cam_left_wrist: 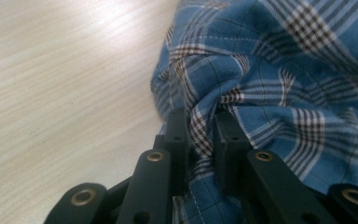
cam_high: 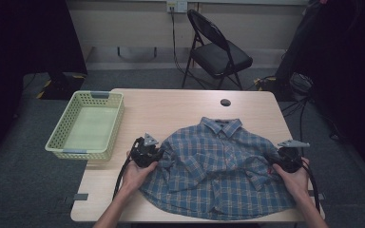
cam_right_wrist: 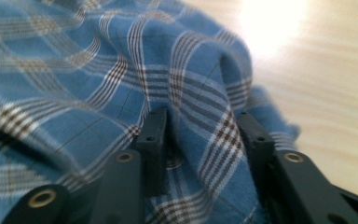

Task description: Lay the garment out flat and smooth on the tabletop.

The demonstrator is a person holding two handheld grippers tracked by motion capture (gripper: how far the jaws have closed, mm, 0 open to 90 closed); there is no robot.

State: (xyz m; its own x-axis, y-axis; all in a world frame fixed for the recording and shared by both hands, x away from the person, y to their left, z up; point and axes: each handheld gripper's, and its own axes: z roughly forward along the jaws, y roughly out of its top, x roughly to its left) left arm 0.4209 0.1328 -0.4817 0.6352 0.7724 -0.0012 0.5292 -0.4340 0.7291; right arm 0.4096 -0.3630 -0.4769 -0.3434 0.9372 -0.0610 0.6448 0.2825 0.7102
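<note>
Both tongs sit at the edges of a blue plaid shirt [cam_high: 218,166] spread in the lower middle of the high view. At lower left of centre, the left gripper [cam_high: 146,153] pinches a bunched fold of the shirt's left edge; in the left gripper view its jaws stand close together at the bottom centre with a ridge of plaid cloth [cam_left_wrist: 200,126] squeezed between them, so it is gripping the shirt. At lower right of the high view, the right gripper [cam_high: 287,159] meets the shirt's other edge. In the right gripper view its jaws stand wider apart, with a raised fold of cloth [cam_right_wrist: 205,135] between them; that fold lies against the right-hand jaw, while a gap shows beside the left-hand one, so the cloth sits loose there, not clamped.

A person's hands hold both tools, forearms entering from the bottom edge. The shirt lies collar upward in the frame on a light wooden table [cam_high: 171,109]. A pale green basket [cam_high: 88,124] rests on the table's left edge, well apart from the shirt. A black folding chair [cam_high: 216,50] stands beyond the table, at upper centre.
</note>
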